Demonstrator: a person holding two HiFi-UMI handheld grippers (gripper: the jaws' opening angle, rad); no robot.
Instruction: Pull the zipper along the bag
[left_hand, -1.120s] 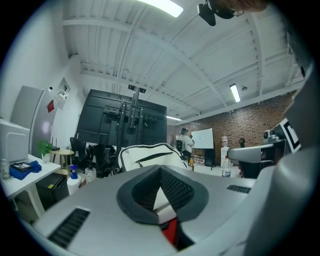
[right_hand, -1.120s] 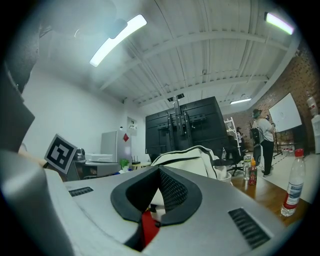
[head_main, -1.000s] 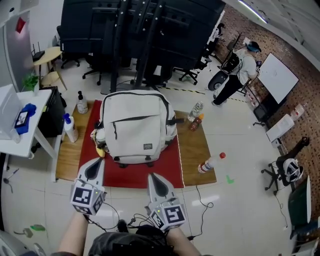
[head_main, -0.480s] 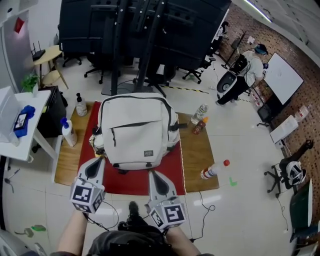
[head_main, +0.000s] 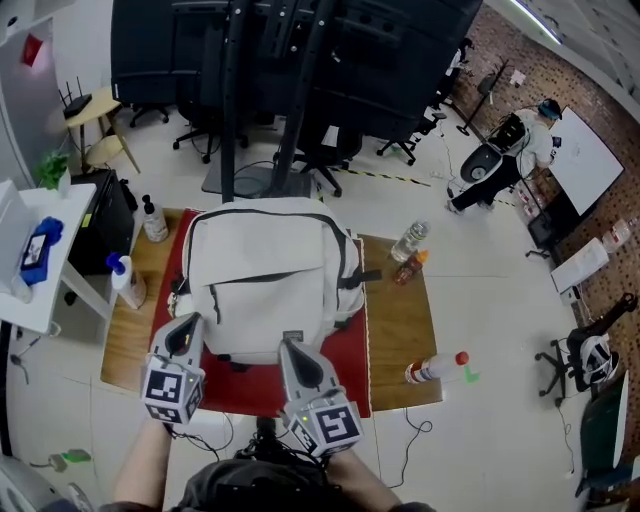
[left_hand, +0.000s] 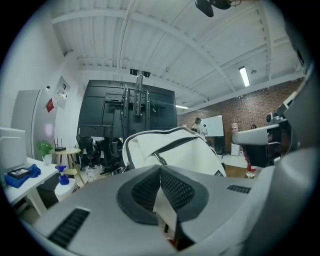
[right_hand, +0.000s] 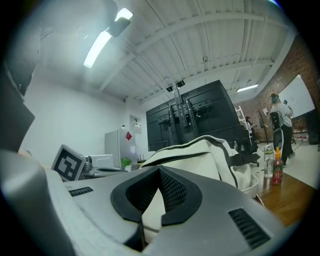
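A white backpack with dark zipper lines lies on a red mat on a low wooden table. A dark pocket zipper crosses its front. My left gripper is shut and empty at the bag's near left corner. Shut as well, my right gripper has its tip at the bag's near edge by the small label. In the left gripper view the shut gripper points at the bag. The right gripper also faces the backpack in its own view.
A spray bottle and a pump bottle stand left of the bag. Two bottles stand to its right, and a red-capped bottle lies at the near right corner. A white side table is at left, a black rack behind.
Both grippers have moved forward to the bag's near edge, and the view has closed in on the table. Jaws stay shut.
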